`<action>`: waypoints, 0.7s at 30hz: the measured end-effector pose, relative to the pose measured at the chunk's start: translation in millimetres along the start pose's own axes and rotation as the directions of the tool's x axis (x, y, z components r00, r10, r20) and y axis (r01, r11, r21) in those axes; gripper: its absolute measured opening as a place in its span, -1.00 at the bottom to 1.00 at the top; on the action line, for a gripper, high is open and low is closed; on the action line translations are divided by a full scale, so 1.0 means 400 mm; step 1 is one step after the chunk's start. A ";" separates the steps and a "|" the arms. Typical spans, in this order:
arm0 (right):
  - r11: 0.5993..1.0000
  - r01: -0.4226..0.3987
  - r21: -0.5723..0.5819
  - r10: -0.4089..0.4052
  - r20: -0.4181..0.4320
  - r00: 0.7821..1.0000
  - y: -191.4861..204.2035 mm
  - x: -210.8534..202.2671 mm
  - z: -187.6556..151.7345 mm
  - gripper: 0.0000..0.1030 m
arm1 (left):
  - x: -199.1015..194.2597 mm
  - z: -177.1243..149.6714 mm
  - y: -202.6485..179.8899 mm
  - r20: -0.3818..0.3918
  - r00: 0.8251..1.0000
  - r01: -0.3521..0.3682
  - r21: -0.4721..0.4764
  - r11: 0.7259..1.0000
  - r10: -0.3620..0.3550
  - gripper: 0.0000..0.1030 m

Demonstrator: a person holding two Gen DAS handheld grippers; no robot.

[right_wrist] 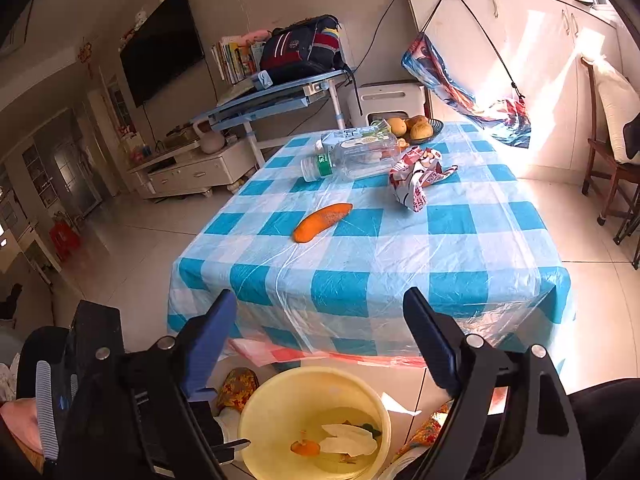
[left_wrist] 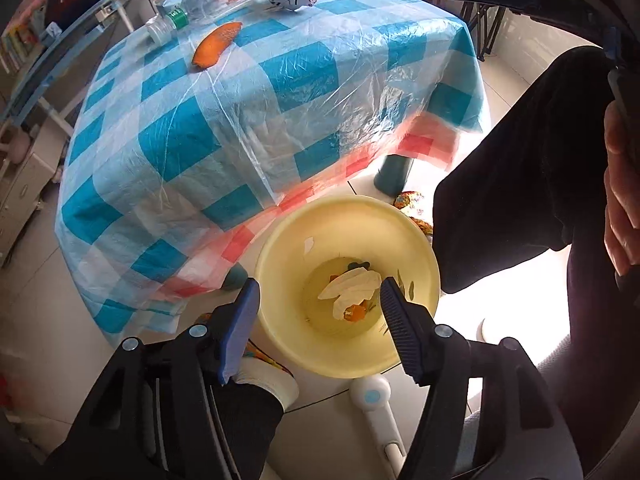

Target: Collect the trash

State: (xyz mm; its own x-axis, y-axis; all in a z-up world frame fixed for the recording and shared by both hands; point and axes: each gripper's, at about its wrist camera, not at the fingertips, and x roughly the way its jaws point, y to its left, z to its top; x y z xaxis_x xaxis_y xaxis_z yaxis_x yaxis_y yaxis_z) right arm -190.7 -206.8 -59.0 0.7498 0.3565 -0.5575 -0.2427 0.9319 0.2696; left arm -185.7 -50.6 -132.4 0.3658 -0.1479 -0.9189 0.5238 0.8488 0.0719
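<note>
Both grippers, left point(left_wrist: 320, 312) and right point(right_wrist: 320, 344), hang spread and empty over the bin point(left_wrist: 416, 236); the peel point(right_wrist: 322, 222) lies slantwise mid-bench, ahead of the right.

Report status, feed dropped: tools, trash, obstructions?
Left tool open over bin; right tool open, empty. Peel, bottle, wrapper on table. Nothing blocking.

A yellow bin point(right_wrist: 316, 420) stands upright on the floor at the worktop's near edge, holding white crumpled paper point(right_wrist: 349, 439) and orange peel scraps point(right_wrist: 305, 447). On the worktop point(right_wrist: 452, 240) an orange peel strip point(right_wrist: 322, 222) lies flat near the middle. At its one o'clock a clear plastic bottle point(right_wrist: 352, 156) lies on its side, with a crumpled red-and-white wrapper point(right_wrist: 418, 182) just beside it.
</note>
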 end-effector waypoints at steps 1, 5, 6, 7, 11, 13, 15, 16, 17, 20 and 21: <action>1.000 0.003 0.003 -0.003 0.007 1.000 -0.002 0.000 0.003 0.59 | -0.009 0.006 0.013 0.023 1.000 -0.012 -0.026 1.000 0.012 0.28; 1.000 0.020 0.014 -0.021 0.038 0.999 -0.010 -0.008 0.008 0.64 | -0.054 0.033 0.088 0.142 0.981 -0.100 -0.189 0.977 0.128 0.45; 1.000 0.025 0.015 -0.026 0.045 0.999 -0.010 -0.011 0.006 0.67 | -0.068 0.040 0.107 0.170 0.970 -0.130 -0.234 0.964 0.172 0.49; 0.999 0.029 0.016 -0.030 0.048 0.998 -0.011 -0.011 0.007 0.68 | -0.081 0.042 0.124 0.196 0.956 -0.161 -0.277 0.947 0.220 0.50; 0.999 0.035 0.003 -0.035 0.040 0.999 -0.006 -0.006 0.005 0.68 | -0.114 0.046 0.166 0.246 0.904 -0.240 -0.386 0.890 0.351 0.58; 0.999 0.038 -0.012 -0.037 0.038 0.999 0.001 -0.004 0.003 0.68 | -0.127 0.046 0.184 0.259 0.888 -0.252 -0.414 0.875 0.379 0.59; 0.999 0.040 -0.027 -0.039 0.038 0.999 0.008 -0.004 0.001 0.68 | -0.137 0.045 0.192 0.271 0.880 -0.251 -0.432 0.866 0.390 0.60; 0.999 0.042 -0.033 -0.040 0.038 0.998 0.011 -0.005 0.000 0.68 | -0.140 0.042 0.195 0.275 0.876 -0.252 -0.439 0.862 0.396 0.60; 0.998 0.043 -0.037 -0.041 0.038 0.998 0.013 -0.005 -0.001 0.68 | -0.143 0.042 0.198 0.278 0.873 -0.252 -0.444 0.860 0.400 0.60; 0.998 0.045 -0.044 -0.044 0.036 0.998 0.017 -0.003 -0.002 0.68 | -0.149 0.037 0.198 0.287 0.867 -0.249 -0.457 0.854 0.407 0.61; 0.998 0.045 -0.042 -0.044 0.037 0.998 0.018 -0.003 -0.002 0.68 | -0.150 0.037 0.200 0.288 0.868 -0.246 -0.460 0.853 0.405 0.61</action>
State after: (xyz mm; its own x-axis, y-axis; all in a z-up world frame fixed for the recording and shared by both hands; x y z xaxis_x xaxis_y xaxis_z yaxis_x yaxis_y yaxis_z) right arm -193.9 -200.6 -57.1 0.7817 0.3128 -0.5395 -0.2345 0.9490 0.2106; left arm -154.3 18.6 -65.5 0.7514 0.0695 -0.6562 0.0032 0.9940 0.1090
